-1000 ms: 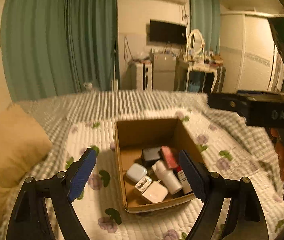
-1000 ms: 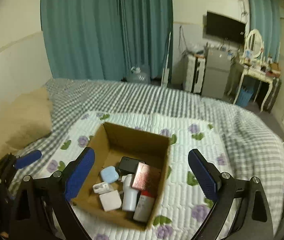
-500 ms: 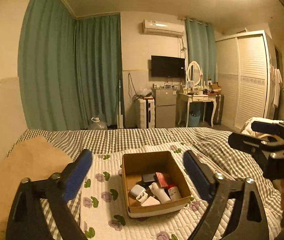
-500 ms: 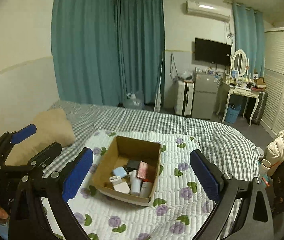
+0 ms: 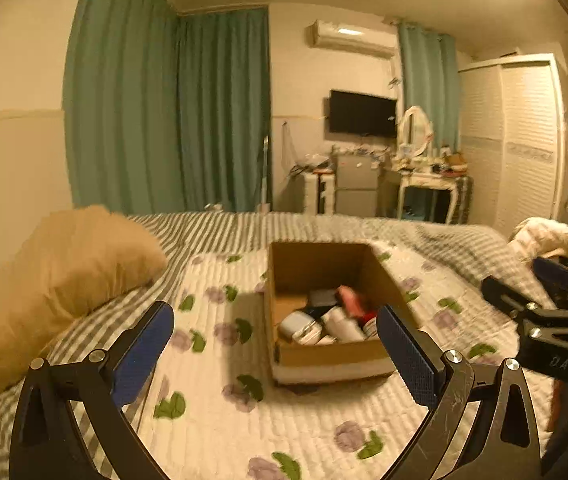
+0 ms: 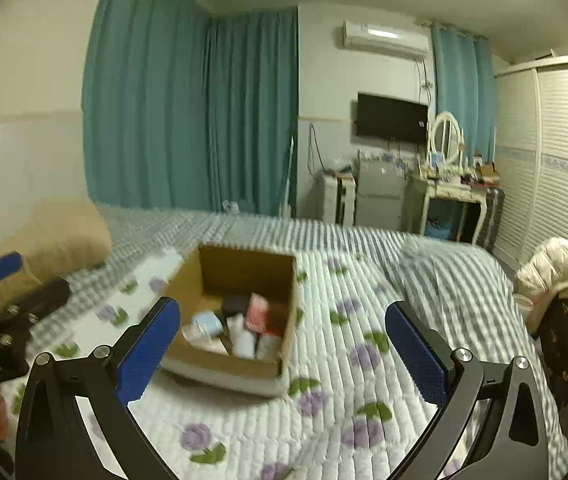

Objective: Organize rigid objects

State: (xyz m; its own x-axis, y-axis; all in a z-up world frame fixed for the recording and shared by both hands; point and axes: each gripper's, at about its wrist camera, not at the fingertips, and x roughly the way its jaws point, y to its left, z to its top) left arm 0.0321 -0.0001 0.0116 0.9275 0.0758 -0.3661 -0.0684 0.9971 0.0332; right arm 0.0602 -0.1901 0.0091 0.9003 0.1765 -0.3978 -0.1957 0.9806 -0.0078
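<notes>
At the bottom of each wrist view: both claws stand wide apart, nothing between the blue pads. Left claw [image 5: 274, 344] and right claw [image 6: 282, 346] both sit above the bed, clear of the box.

On the floral quilt [image 5: 212, 432], just beyond the fingertips: open cardboard box [image 5: 320, 268], flaps absent or folded, resting flat on the quilt. Left view frames the box between the two pads; right view has it nearer the left pad.

Inside the box, near end: several small rigid items packed together. Legible through motion blur: a pale blue rounded case [image 6: 207, 323], a white bottle [image 6: 242, 338], a pink flat packet [image 6: 256, 313], a dark flat item [image 5: 322, 298]. Other white pieces present; cannot identify them. Far half of the box floor is bare cardboard.

Left of the box: tan pillow [image 5: 64, 268] lying on the striped sheet [image 5: 220, 228] near the wall.

Right of the bed: a pale jacket [image 6: 556, 264] heaped on a dark chair.

Far side of the room: teal curtains [image 6: 188, 120], a wall TV [image 6: 392, 118], a dressing table with oval mirror [image 6: 446, 140], a white louvred wardrobe [image 6: 548, 152], an air conditioner [image 6: 384, 38] high on the wall.
</notes>
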